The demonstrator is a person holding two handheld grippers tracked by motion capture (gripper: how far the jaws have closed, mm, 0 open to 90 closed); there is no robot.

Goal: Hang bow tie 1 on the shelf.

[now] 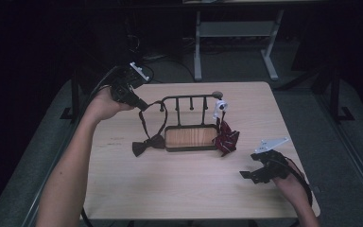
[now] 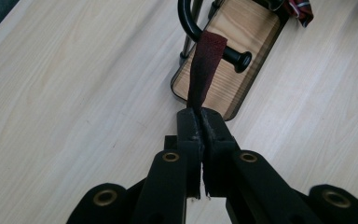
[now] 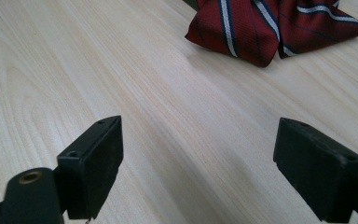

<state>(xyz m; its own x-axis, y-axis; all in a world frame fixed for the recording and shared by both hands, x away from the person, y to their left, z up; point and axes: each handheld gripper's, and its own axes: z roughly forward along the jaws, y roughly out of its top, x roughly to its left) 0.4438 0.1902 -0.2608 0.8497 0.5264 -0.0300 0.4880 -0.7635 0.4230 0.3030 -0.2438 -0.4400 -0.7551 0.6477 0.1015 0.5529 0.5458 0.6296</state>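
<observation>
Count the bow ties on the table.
2: a dark bow tie left of the rack, its strap over a peg; a striped red bow tie at the rack's right end.

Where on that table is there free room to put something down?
The wide near strip of the table between the rack and the front edge is bare, left of the right claw. It's crowded around the rack, with the dark bow tie and striped bow tie.

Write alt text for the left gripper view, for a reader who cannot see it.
The left gripper has its two black jaws shut on a dark red strap that runs up and over a black peg of a small rack. The rack's wooden base sits on a pale wood table, with a striped red bow tie at its far end.
</observation>
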